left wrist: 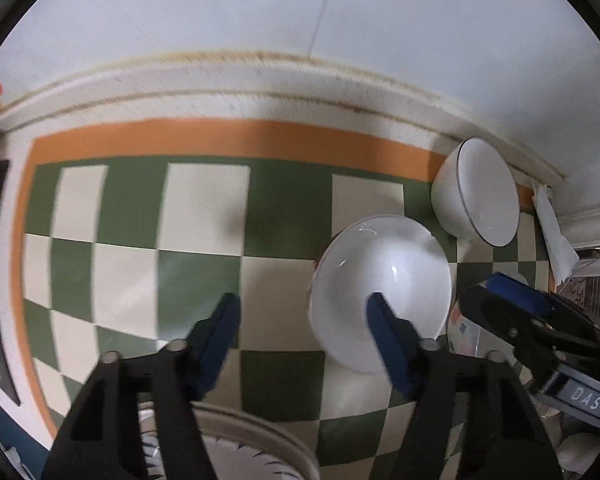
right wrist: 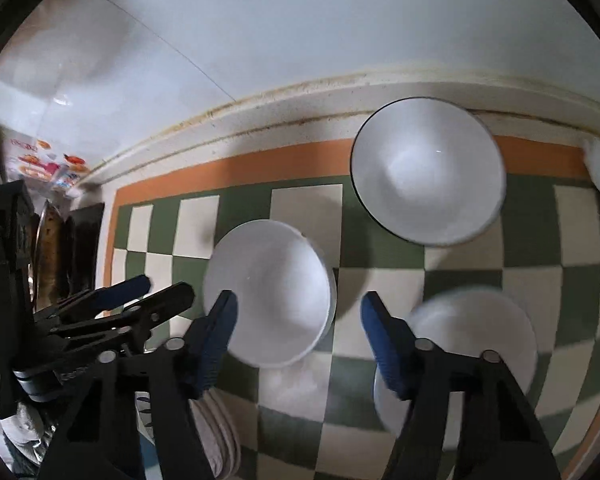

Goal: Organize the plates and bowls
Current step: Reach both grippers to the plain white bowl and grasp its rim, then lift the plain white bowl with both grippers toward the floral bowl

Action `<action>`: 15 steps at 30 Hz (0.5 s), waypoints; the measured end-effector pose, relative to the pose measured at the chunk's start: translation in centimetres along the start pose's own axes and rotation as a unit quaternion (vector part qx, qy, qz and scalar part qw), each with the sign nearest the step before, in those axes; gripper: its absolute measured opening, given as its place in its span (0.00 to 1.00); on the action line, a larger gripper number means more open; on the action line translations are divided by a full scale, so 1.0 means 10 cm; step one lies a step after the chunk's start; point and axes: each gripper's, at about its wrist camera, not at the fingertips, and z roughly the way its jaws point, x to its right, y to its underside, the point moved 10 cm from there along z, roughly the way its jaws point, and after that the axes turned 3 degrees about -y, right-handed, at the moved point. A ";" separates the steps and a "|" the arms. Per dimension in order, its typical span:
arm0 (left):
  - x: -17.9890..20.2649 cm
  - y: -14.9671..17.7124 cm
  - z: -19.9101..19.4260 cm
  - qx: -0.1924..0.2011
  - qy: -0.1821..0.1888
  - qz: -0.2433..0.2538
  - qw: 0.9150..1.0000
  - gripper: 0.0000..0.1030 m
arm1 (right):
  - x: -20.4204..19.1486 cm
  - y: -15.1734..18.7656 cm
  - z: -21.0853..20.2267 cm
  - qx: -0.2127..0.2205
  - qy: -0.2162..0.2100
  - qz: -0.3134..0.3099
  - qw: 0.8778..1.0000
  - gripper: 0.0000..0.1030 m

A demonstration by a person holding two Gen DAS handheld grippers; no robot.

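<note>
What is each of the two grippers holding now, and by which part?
Nothing is held. The left gripper and the right gripper are both open above the green-and-cream checked mat.

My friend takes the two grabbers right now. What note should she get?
Left gripper: open, holding nothing, above the checkered mat beside the plain white bowl.
Right gripper: open, empty, over the same bowl's edge.
Bowls: the plain one mid-mat, a dark-rimmed bowl nearer the wall, a third white bowl blurred under the right gripper's finger.
Plates: a stack of plates at the mat's near edge.
Done: nothing stacked among the bowls.
Left: probably gather the three bowls together.
</note>
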 end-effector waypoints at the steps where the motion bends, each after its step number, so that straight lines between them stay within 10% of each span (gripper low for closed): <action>1: 0.01 0.01 0.07 -0.008 0.001 -0.001 1.000 0.51 | 0.00 0.02 0.06 -0.005 0.002 -0.002 1.000 0.53; 8: 0.07 0.12 0.41 -0.046 0.013 -0.003 0.999 0.17 | 0.12 0.10 0.52 -0.066 0.023 -0.004 0.998 0.21; 15: 0.13 0.18 0.40 -0.039 0.008 0.000 0.999 0.16 | 0.15 0.15 0.56 -0.063 0.022 0.006 0.998 0.10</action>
